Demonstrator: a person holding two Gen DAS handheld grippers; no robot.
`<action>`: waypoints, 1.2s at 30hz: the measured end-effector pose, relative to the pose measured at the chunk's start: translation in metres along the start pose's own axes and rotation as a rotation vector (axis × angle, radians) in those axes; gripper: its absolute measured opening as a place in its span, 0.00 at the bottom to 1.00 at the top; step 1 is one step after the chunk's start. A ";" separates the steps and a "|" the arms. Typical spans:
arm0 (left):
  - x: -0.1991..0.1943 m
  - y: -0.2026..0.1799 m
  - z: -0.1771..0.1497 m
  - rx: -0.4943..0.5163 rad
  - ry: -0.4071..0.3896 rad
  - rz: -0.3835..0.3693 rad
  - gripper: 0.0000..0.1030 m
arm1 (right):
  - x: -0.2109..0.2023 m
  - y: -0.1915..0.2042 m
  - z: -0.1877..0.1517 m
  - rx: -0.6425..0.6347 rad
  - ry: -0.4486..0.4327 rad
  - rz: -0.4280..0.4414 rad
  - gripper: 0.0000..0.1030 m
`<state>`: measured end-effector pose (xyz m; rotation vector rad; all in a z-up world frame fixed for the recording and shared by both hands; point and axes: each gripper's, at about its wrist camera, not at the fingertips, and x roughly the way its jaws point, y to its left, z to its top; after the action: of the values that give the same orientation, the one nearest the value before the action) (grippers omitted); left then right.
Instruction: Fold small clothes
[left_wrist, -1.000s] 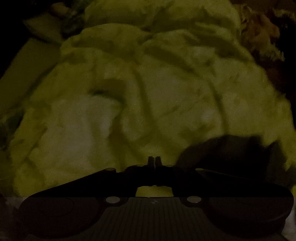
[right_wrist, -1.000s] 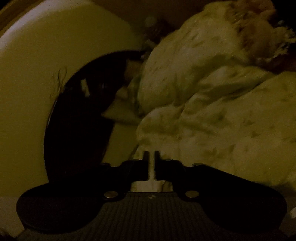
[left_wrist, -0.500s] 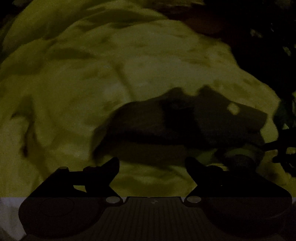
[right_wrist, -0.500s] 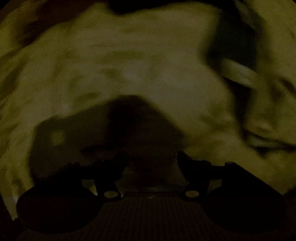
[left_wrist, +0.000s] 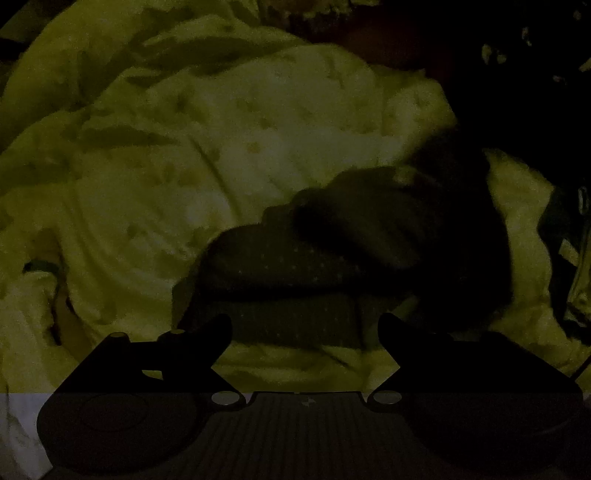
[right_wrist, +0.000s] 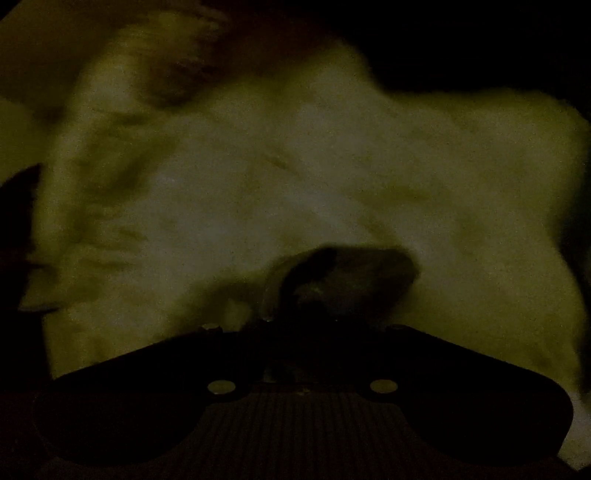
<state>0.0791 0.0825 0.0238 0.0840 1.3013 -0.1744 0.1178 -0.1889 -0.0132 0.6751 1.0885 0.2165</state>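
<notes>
Dark, dotted cloth (left_wrist: 295, 273) lies limp on the pale bedding (left_wrist: 184, 166), just ahead of my wide-open left gripper (left_wrist: 304, 332). My right gripper (right_wrist: 306, 325) looks pinched on a dark edge. Soft and light, I judge; I'd take its near hem.

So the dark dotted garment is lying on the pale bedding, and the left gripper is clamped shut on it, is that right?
Not quite. The left gripper is open, its jaws spread wide apart just short of the dark dotted garment, as the left wrist view shows. The garment does lie on the pale bedding.
</notes>
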 end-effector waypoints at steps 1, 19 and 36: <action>-0.003 0.000 0.001 0.001 -0.008 0.010 1.00 | 0.002 0.023 0.013 -0.042 -0.002 0.069 0.06; 0.014 0.062 0.025 -0.027 -0.023 0.209 1.00 | 0.047 0.002 0.006 -0.215 0.164 -0.042 0.51; 0.047 0.153 0.046 -0.485 0.050 0.151 1.00 | 0.102 0.054 -0.041 -0.540 0.338 0.101 0.06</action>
<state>0.1618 0.2217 -0.0144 -0.2282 1.3494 0.2753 0.1386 -0.0814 -0.0683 0.2078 1.2473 0.7032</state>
